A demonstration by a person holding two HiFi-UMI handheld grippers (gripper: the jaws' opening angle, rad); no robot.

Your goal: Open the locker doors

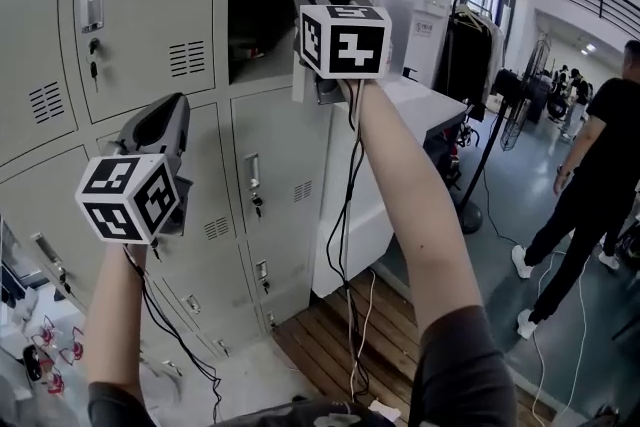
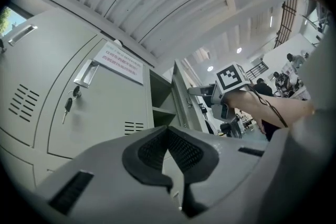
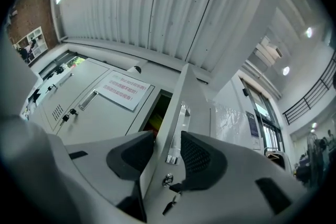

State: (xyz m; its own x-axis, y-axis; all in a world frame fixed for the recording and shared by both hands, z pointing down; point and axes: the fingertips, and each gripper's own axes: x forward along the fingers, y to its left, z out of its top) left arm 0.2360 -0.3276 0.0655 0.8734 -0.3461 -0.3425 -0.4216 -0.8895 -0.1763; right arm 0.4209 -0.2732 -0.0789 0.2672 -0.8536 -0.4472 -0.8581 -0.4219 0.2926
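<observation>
Your left arm bends upward near you, and the left gripper (image 2: 168, 131) is closed on nothing in front of the grey sheet-metal lockers (image 1: 150, 15). Your right arm stretches higher. The right gripper (image 3: 167, 139) clamps the thin edge of the lockers' open top door (image 3: 177, 96) between its ribbed pads.

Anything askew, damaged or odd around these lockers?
Nothing stands out. The one open locker door is simply gripped at its edge by the right tongs; the other doors sit flush and shut, with keys hanging from them.

R tongs (image 3: 167, 138) on open door (image 3: 176, 97), shut lockers (image 1: 140, 25) to its L
</observation>
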